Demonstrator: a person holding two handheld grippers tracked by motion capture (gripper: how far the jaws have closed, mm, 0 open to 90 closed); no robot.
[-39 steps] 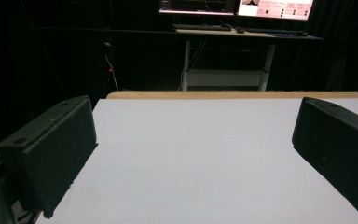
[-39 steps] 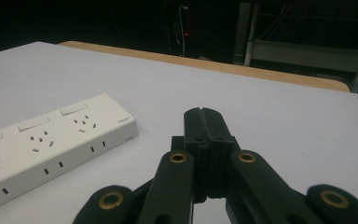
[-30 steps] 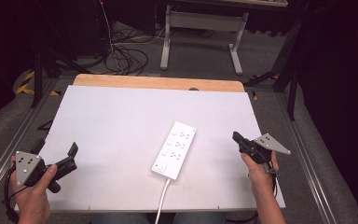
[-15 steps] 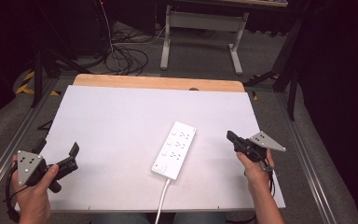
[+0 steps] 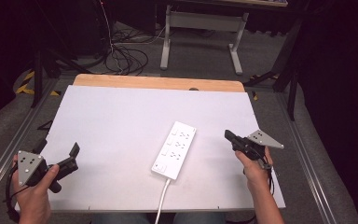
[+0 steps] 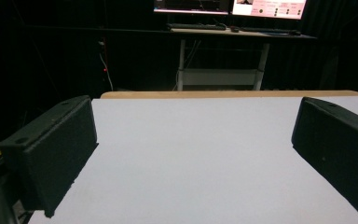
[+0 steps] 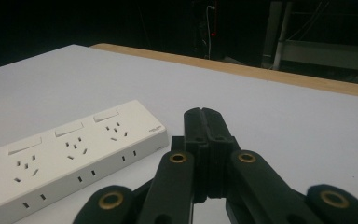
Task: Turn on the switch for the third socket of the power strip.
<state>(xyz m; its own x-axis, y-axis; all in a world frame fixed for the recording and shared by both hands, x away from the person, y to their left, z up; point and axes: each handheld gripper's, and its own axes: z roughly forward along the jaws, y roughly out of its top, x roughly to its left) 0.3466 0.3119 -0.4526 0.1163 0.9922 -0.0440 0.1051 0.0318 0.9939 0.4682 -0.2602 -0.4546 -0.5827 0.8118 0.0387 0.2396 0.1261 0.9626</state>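
Since a second ago, the right gripper (image 5: 229,136) has crept closer to the power strip (image 5: 175,150), jaws pressed together on nothing. That strip lies mid-table, cord trailing toward the person. Far left of it, the left gripper (image 5: 73,156) gapes wide, empty. Closed jaws risk shoving the strip askew instead of pressing a switch.

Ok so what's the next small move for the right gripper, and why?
Probably ease the right gripper leftward toward the power strip. Its jaws are shut and empty, pointing at the strip from beside it, not touching; the left gripper sits open and farther away.
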